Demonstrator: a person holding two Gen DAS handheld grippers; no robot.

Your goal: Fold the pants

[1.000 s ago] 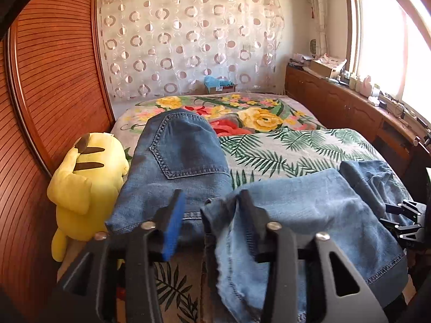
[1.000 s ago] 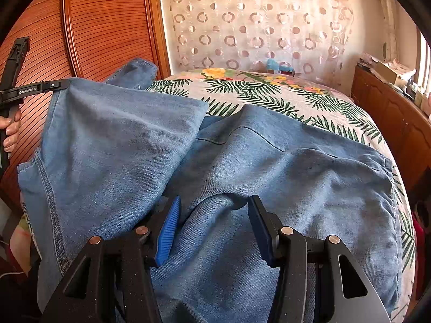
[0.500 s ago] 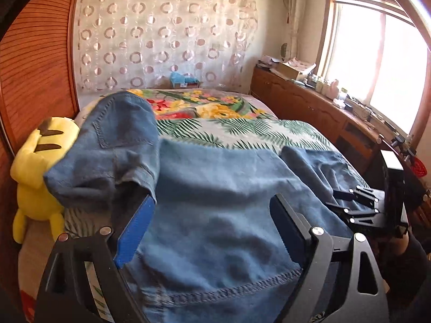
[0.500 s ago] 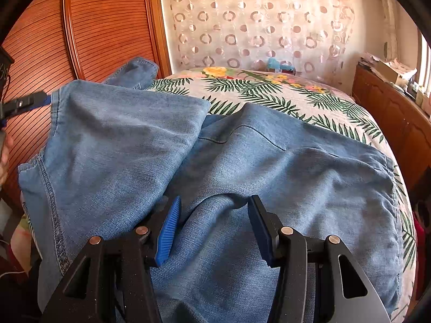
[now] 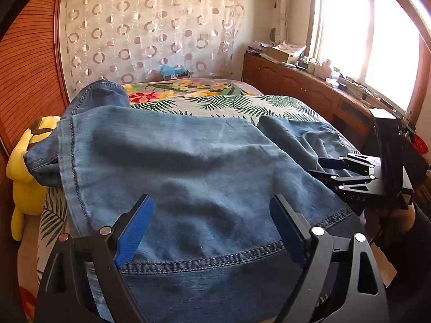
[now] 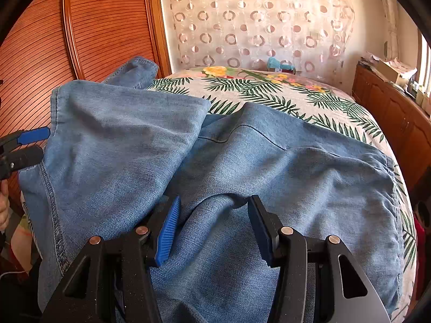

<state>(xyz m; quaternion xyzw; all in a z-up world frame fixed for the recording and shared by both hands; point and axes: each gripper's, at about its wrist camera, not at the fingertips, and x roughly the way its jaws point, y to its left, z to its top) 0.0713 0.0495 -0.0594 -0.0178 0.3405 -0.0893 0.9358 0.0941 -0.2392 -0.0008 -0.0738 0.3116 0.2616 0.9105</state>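
Two claws over the bed (image 5: 269, 102): our left claw (image 5: 210, 228) spread wide, nothing pinched; our right claw (image 6: 212, 231) half-spread astride a raised fold of the pants (image 6: 296, 175), grip unclear. Pants sprawl across the bed's near edge.

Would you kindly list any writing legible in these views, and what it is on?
"DAS": pale letters on the black body of the right gripper, seen from the left wrist; anything after them is hidden.
Box by the curtain: print too small to read.
Jeans: no writing visible.
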